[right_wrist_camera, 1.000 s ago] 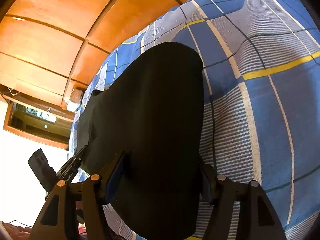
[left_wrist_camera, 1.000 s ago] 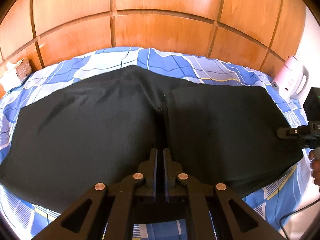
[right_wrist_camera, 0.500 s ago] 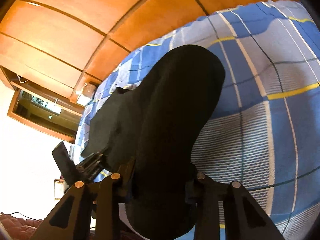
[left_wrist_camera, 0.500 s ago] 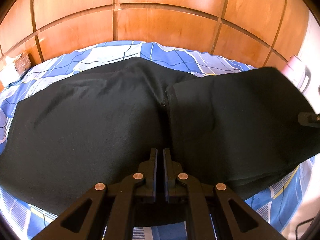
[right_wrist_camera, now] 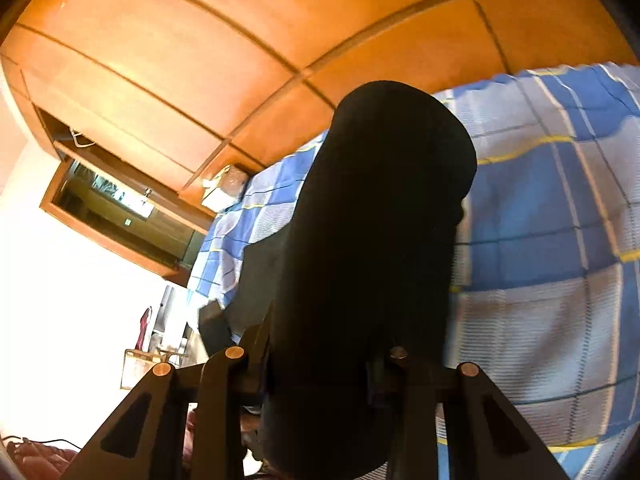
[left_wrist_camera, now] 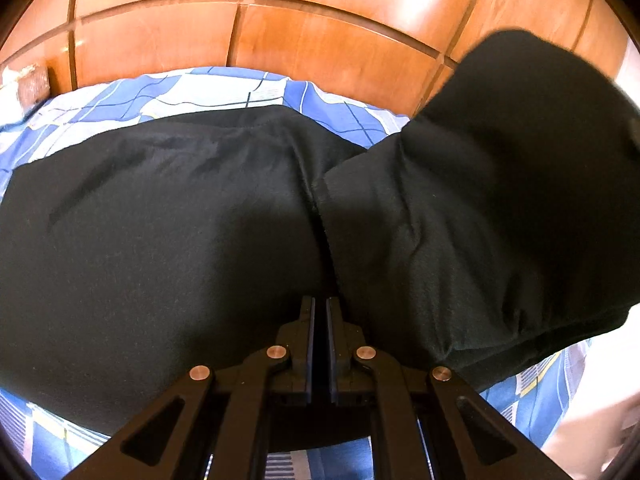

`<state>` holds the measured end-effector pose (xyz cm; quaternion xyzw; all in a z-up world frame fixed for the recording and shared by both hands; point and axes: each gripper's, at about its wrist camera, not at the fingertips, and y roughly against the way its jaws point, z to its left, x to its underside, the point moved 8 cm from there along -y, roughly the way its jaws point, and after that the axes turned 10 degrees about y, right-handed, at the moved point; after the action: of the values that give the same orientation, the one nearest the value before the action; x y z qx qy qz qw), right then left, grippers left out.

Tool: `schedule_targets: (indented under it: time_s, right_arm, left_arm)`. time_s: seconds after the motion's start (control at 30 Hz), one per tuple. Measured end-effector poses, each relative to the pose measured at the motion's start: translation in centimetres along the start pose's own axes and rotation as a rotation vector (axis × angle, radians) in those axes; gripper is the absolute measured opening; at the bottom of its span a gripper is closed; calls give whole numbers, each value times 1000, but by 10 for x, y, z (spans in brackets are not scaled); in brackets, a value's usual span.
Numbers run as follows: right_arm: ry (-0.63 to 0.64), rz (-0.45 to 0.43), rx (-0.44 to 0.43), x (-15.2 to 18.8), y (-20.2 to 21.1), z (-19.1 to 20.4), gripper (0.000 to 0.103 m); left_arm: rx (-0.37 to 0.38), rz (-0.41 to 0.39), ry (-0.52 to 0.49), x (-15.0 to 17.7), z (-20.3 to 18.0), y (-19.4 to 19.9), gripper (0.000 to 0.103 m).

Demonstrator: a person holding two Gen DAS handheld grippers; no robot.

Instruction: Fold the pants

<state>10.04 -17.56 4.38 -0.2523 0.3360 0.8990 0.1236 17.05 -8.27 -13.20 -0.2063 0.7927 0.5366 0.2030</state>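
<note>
My right jaws (right_wrist_camera: 320, 360) clamped on black pants (left_wrist_camera: 160, 240), leg end lifted above checked bed (right_wrist_camera: 560, 240), my left jaws (left_wrist_camera: 319, 312) closed tight, pressing the pants' middle.

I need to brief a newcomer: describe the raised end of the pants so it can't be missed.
Find the bed with the blue checked sheet below the wooden wall panels. Black pants lie across it. Only their right-hand end is lifted off the sheet, pinched in the right gripper; the rest lies flat.

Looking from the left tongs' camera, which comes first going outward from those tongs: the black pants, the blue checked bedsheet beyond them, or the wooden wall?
1. Black pants, right at the left tongs.
2. Blue checked bedsheet, beyond the pants.
3. Wooden wall, behind the bed.
</note>
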Motion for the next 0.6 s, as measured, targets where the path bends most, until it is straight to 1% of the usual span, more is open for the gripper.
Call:
schedule_targets:
  time_s: [0.13, 0.23, 0.3, 0.33, 0.37, 0.43, 0.6]
  right_arm:
    - [12, 23, 1, -8, -20, 18, 32]
    - [12, 40, 4, -13, -32, 29, 32]
    - [19, 47, 12, -14, -36, 35, 32]
    - [23, 51, 16, -16, -38, 38, 31]
    - [26, 56, 23, -18, -42, 40, 31]
    - [30, 68, 31, -20, -49, 41, 31]
    - [72, 108, 60, -22, -65, 52, 31]
  left_arm:
    - [6, 4, 7, 1, 0, 1, 6]
    - [12, 19, 45, -1, 3, 5, 6]
    - [3, 30, 55, 0, 9, 10, 7]
    - [3, 34, 59, 0, 12, 14, 9]
    - [9, 34, 65, 1, 15, 19, 14]
    - [12, 27, 88, 1, 28, 32, 17]
    - [17, -10, 167, -5, 70, 61, 17]
